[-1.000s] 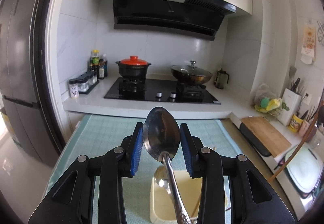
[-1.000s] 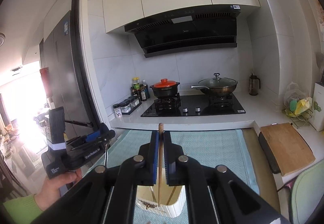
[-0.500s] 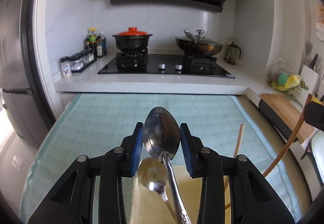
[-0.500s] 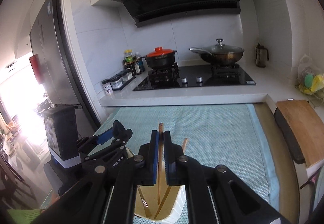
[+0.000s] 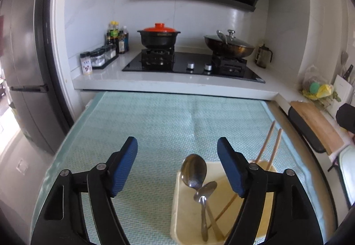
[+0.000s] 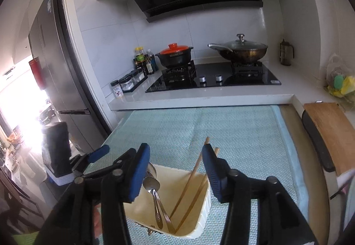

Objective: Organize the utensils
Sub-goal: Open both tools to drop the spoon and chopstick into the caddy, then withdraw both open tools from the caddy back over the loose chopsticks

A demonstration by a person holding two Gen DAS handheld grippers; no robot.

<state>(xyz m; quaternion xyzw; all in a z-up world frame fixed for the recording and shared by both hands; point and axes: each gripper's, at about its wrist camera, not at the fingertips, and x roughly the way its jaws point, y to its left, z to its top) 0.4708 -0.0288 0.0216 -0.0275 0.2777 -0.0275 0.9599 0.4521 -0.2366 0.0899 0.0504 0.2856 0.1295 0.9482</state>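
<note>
You are releasing: the left gripper (image 5: 177, 163) and right gripper (image 6: 175, 167) have just been opening, both empty. Spoons (image 5: 195, 171) and chopsticks (image 6: 193, 180) are leaning inside the cream container (image 6: 199, 222), at 6 o'clock on the table (image 5: 155, 120). Lift straight away, avoiding the chopstick tips.

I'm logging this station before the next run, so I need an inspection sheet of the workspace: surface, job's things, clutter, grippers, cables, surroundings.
Surface: pale green woven mat over the table, lying flat.
Job's things: cream plastic bin holds two steel spoons and two wooden chopsticks, all leaning on its walls with their tips above the rim.
Clutter: nothing seen on the mat beyond the bin.
Grippers: left gripper and right gripper, jaws just opened, nothing between them.
Cables: nothing seen.
Surroundings: black gas hob with a red-lidded black pot and a lidded wok; wooden cutting board at the right.
</note>
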